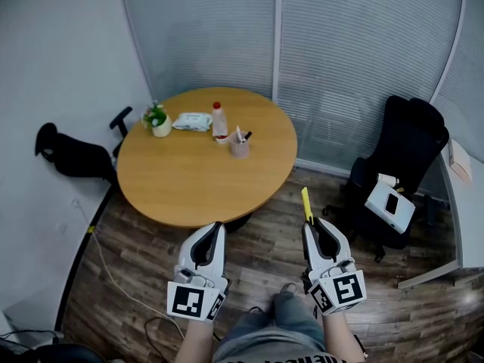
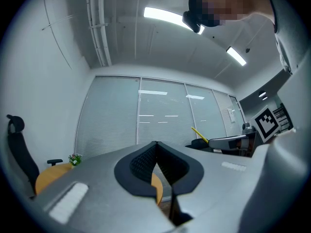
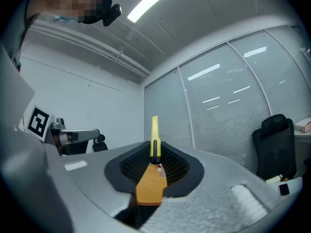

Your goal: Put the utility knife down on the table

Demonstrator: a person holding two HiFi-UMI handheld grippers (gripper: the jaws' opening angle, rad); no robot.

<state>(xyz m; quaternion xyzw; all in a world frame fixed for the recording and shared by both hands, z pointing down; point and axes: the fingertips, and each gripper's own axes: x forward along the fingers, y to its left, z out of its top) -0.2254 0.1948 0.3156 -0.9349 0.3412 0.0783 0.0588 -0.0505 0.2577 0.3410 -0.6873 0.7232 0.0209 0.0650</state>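
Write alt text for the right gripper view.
The right gripper is shut on a yellow utility knife, whose tip sticks out past the jaws. Behind stand a glass wall with blinds and a black office chair at right.

A small potted plant (image 1: 157, 118), a pack of wipes (image 1: 192, 121), a red-capped bottle (image 1: 219, 121) and a pen cup (image 1: 240, 147) stand in a loose row. A black office chair (image 1: 404, 150) at the right carries a white box (image 1: 390, 206). Another black chair (image 1: 72, 156) sits at the left, and blinds (image 1: 355, 51) cover the glass wall behind
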